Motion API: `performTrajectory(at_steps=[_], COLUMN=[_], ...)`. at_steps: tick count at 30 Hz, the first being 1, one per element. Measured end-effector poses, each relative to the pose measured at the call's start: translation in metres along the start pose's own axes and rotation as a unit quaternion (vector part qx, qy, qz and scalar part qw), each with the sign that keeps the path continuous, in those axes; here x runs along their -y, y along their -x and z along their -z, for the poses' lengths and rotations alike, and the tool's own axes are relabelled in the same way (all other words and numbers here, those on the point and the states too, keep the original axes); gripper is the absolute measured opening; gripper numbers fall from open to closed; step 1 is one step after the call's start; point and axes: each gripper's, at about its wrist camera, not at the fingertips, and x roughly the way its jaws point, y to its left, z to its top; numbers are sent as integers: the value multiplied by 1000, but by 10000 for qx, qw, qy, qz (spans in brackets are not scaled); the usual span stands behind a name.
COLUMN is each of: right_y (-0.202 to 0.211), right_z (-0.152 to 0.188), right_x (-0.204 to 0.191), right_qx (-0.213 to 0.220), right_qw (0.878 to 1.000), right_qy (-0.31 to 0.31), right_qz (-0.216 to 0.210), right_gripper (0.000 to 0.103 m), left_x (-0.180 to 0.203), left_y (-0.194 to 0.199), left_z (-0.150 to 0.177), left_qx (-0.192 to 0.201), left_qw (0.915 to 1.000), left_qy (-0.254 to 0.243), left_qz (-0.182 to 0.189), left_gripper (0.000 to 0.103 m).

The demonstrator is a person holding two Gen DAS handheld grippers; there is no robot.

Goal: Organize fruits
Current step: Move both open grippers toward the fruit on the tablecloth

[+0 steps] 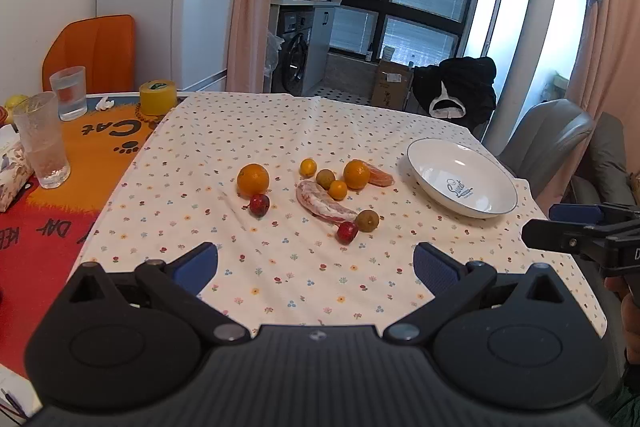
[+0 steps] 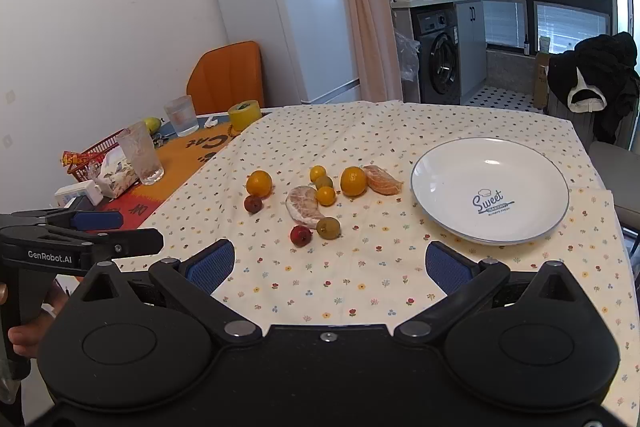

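Several fruits lie loose on the flowered tablecloth [image 1: 280,267]: a big orange [image 1: 253,179] [image 2: 259,183], a second orange [image 1: 356,174] [image 2: 353,181], a peeled orange segment [image 1: 380,175] [image 2: 383,180], a pale peeled wedge [image 1: 322,205] [image 2: 303,206], small yellow, green and red fruits such as a red one [image 1: 347,232] [image 2: 300,235]. The white plate [image 1: 432,155] [image 2: 440,167] at the right holds nothing. My left gripper [image 1: 316,267] is open, near the cloth's front edge, short of the fruits. My right gripper [image 2: 330,265] is open too, nothing between its pads.
On the orange mat [image 1: 100,147] at the left stand two glasses [image 1: 42,141] [image 1: 70,93], a yellow tape roll [image 1: 158,97] and a tissue pack [image 1: 10,167]. An orange chair [image 1: 94,51] sits behind, a grey chair [image 1: 556,139] at the right. A red basket [image 2: 90,155] is far left.
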Motion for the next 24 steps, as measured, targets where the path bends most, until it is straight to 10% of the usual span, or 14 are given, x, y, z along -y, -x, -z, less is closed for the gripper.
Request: performTrajectory(at_steps=[24], right_y=[7], right_z=[-3], right_x=[0], right_qx=[124], right_qw=[9999], right_qy=[61], right_qz=[14], right_gripper=[103], left_x=[-1], left_y=[7], left_z=[-3], left_qx=[57], left_qw=[10000], left_qy=[13], left_qz=[43], left_gripper=[103])
